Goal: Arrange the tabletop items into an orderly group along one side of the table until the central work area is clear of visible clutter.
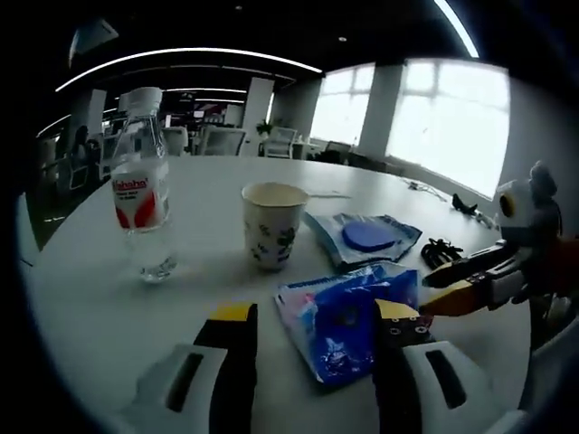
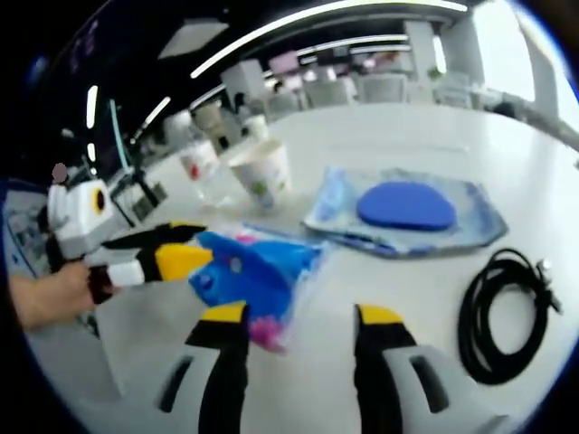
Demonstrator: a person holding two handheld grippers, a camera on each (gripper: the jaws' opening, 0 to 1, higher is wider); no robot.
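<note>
Your left tool (image 1: 312,316) was wide open around the blue packet (image 1: 348,321) near the bench's (image 1: 208,194) near edge. Your right tool (image 2: 303,316) was wide open too, beside that packet.

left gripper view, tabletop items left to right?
Water bottle → paper cup → blue snack packet → black cable → right gripper coming in from the right.

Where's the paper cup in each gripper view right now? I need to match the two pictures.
Left gripper view: paper cup stands at centre, right of the water bottle.
Right gripper view: it stands upper left of centre, bottle behind it.
Shared landmark: the blue packet lying just before the cup.
</note>
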